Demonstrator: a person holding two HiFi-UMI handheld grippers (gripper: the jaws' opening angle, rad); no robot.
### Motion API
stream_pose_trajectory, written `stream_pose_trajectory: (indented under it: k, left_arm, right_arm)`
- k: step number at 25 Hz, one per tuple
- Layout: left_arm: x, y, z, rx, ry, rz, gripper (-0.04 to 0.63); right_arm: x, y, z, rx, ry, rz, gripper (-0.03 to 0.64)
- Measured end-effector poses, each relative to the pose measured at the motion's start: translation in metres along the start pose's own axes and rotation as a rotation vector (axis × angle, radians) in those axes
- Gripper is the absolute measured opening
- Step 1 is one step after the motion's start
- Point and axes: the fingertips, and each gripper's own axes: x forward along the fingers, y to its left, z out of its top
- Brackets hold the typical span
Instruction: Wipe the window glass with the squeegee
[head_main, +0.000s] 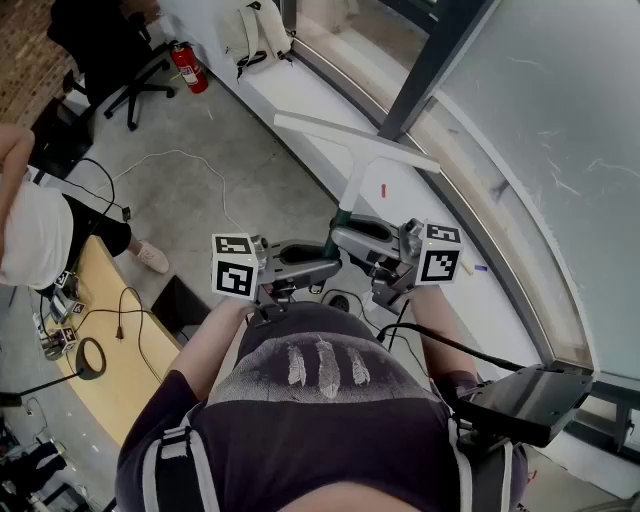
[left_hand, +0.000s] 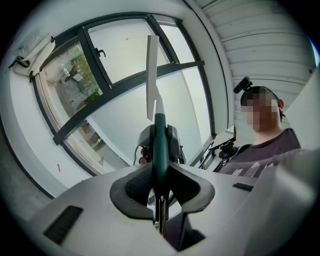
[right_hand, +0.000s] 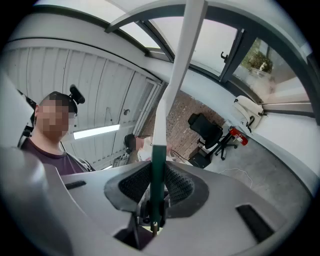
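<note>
While the squeegee (head_main: 357, 170) is held out over the white sill (head_main: 300, 100), its long axis runs from near to far. The dark green handle is at the near end, and the white blade lies crosswise at the far end.

The left tool (head_main: 322, 266) comes in from the left and is clamped on that handle. In the left gripper view its pads press the green shaft from both sides (left_hand: 160, 185). The right tool (head_main: 348, 236) meets it from the right and is closed on the same handle (right_hand: 155, 185), so the two face each other across it.

The window glass (head_main: 560, 90) lies right of the blade, beyond a dark frame bar (head_main: 430, 60). The blade looks apart from the pane, not yet on it. The right tool sits nearer to both blade and glass.

The wipe has probably not begun. The blade must travel right and far, then turn its edge flat to the pane.
</note>
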Motion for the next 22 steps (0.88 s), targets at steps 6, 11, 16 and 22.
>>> stream_pose_trajectory:
  k: [6,11,16,22]
  left_arm:
    - [-0.055,0.005,0.021,0.025,-0.024,0.002,0.101]
    - [-0.099,0.013,0.041,0.028,-0.063,0.010,0.101]
    - [-0.122,0.022,0.065,0.053,-0.098,0.023,0.101]
    - [-0.125,0.051,0.105,0.044,-0.144,0.040,0.101]
  right_arm:
    - [0.061,-0.007,-0.001,-0.022,0.036,-0.012,0.086]
    - [0.108,-0.018,0.001,-0.018,0.020,-0.026,0.086]
    - [0.139,-0.027,0.012,-0.074,0.031,-0.048,0.086]
    - [0.154,-0.057,0.048,-0.103,0.024,-0.054,0.086]
